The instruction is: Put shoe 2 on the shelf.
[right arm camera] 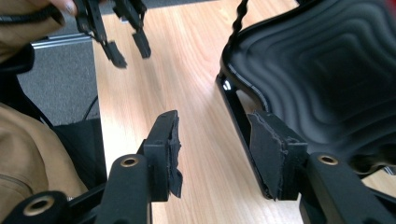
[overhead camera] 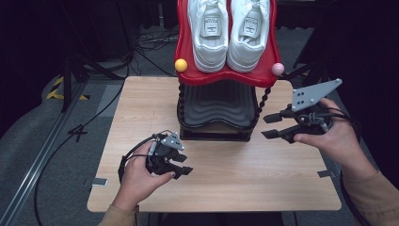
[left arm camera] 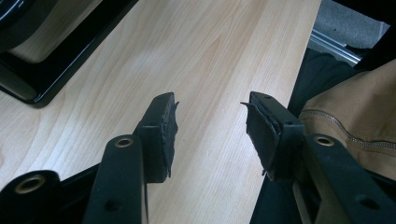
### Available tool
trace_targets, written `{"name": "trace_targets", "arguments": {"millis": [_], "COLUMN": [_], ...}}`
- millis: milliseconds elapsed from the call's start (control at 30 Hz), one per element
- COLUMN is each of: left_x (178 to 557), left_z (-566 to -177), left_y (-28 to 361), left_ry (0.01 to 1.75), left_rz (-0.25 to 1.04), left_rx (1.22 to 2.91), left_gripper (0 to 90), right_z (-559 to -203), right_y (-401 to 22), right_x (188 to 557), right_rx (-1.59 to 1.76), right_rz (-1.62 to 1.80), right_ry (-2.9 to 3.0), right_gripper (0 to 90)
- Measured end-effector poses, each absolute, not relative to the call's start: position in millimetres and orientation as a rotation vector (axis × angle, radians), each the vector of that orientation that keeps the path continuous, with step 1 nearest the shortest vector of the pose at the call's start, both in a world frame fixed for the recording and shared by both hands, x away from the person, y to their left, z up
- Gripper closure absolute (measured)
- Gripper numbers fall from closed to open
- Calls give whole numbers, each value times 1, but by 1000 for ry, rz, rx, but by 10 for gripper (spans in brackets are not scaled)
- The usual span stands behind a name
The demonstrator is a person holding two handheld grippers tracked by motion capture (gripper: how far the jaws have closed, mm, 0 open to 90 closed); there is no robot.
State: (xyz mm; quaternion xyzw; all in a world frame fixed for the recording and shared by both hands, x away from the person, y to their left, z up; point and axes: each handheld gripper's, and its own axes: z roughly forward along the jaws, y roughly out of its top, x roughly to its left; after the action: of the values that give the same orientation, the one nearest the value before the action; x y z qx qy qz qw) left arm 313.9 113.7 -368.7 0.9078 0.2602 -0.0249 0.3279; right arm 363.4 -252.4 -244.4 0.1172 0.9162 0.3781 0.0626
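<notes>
A pair of white sneakers [overhead camera: 229, 33] rests on the red top shelf [overhead camera: 225, 76] of a two-tier shoe rack. Its lower black ribbed shelf [overhead camera: 215, 106] holds nothing. My left gripper [overhead camera: 184, 165] hovers open over the wooden table [overhead camera: 221, 179] in front of the rack's left corner; nothing lies between its fingers [left arm camera: 161, 128]. My right gripper [overhead camera: 271, 125] is open at the rack's right side, its tips close to the black shelf [right arm camera: 322, 70]. In the right gripper view one pad [right arm camera: 271, 147] stands over the rack's base edge, and the left gripper [right arm camera: 127, 51] hangs farther off.
The rack stands at the table's far middle, with an orange ball [overhead camera: 181, 65] and a pink ball [overhead camera: 277, 68] on its front posts. Cables and a stand [overhead camera: 70, 70] lie on the grey floor to the left. A tan sleeve [left arm camera: 359, 121] is beside the table's near edge.
</notes>
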Motion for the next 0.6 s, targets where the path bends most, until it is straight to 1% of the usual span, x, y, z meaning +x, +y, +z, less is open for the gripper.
{"name": "trace_targets", "arguments": {"millis": [467, 600], "left_x": [302, 300], "left_z": [-375, -375], "left_y": [124, 125], "left_ry": [738, 746], "left_rz": [-62, -63], "left_rx": [2372, 2369], "left_gripper": [531, 531], "right_z": [-318, -333], "right_y": [-249, -250], "right_x": [362, 361], "right_rx": [341, 320], "right_rz": [1156, 1137], "right_ry": [2849, 2833], "right_gripper": [522, 526]}}
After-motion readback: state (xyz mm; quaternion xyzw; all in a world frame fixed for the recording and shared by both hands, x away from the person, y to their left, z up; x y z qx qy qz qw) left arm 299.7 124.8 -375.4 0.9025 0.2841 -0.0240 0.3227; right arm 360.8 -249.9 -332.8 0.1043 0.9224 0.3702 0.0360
